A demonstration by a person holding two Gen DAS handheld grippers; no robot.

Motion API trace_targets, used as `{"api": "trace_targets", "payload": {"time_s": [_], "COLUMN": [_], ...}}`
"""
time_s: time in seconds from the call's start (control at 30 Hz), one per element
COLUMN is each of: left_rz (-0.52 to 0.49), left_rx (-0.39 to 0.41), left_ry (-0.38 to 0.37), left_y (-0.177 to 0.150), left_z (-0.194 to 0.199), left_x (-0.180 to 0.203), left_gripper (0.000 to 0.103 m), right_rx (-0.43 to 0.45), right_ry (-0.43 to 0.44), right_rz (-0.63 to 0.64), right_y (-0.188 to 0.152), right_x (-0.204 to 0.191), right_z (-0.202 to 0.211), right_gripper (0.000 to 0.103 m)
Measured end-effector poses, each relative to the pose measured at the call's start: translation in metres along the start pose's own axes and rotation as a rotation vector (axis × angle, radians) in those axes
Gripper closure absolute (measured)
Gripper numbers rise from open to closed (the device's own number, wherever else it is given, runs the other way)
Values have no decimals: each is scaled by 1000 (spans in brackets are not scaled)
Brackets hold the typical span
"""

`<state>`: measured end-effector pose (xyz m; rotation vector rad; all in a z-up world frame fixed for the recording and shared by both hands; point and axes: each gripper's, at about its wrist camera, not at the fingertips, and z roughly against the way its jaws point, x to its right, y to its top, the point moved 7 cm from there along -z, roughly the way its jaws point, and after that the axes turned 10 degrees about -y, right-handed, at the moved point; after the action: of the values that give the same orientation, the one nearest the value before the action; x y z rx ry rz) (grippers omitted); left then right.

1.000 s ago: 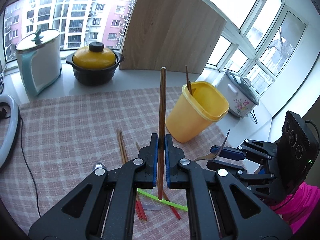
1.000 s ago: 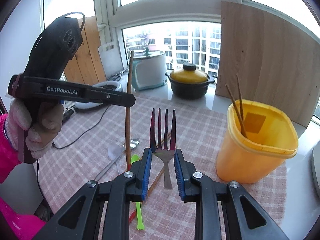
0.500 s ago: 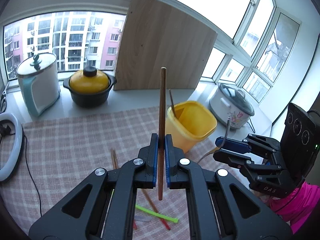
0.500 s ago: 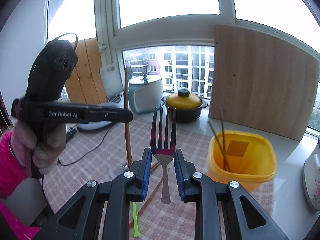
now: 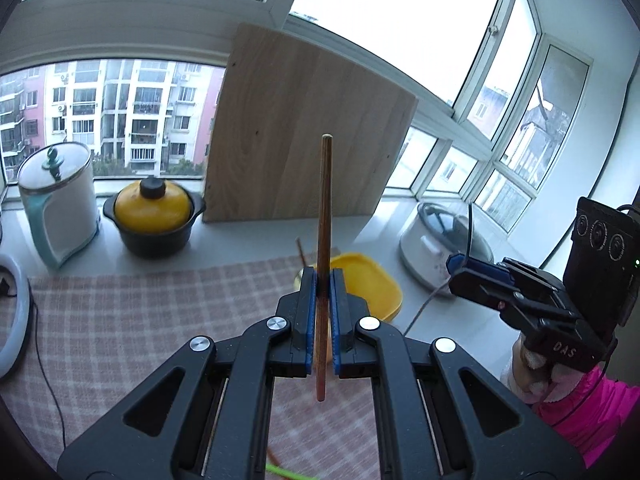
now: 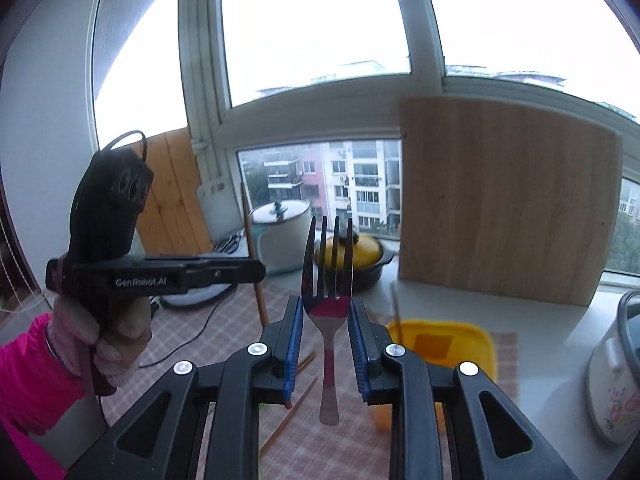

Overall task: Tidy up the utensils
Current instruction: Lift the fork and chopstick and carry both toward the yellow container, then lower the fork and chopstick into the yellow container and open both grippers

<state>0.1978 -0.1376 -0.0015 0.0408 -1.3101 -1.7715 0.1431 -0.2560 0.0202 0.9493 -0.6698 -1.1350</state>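
1. Step in hand: both tools are carrying utensils toward the yellow tub [image 6: 440, 344]. The left gripper [image 5: 323, 304] is clamped on an upright wooden chopstick [image 5: 324, 216]; the right gripper [image 6: 325, 332] is clamped on a metal fork [image 6: 328, 304], tines up.
2. Location of the goal: the tub stands on the checked tablecloth [image 5: 140, 320], below and just ahead of both tools, with at least one chopstick already leaning inside.
3. Next move, judged: each utensil likely has to be brought over the tub's mouth, tipped downward, and released.
4. Edges: the tub's rim is the margin to clear; the tub sits near the cloth's far edge.
5. Open room: air above the tub appears free. A rice cooker [image 6: 616, 368] stands to its right, a wooden board [image 5: 304, 132] behind. The two tools are side by side, so staggered drops seem prudent.
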Motion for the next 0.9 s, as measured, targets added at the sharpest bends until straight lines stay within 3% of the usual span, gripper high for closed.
{"api": "trace_targets", "payload": {"time_s": [0.23, 0.5, 0.9], "left_rz": [-17, -13, 17], "left_rx": [49, 68, 23], "left_ry": [-12, 3, 56], "left_y": [25, 38, 28], "left_z": [-17, -50, -98], "left_x": [19, 26, 10], "left_gripper": [99, 99, 99], "right_rx": [37, 22, -77], "right_ry": [-44, -80, -85], "right_rz": [-17, -33, -71], "right_y": [19, 25, -4], "right_x": [37, 71, 99], "right_z": [3, -19, -67], "right_gripper": [81, 81, 81]}}
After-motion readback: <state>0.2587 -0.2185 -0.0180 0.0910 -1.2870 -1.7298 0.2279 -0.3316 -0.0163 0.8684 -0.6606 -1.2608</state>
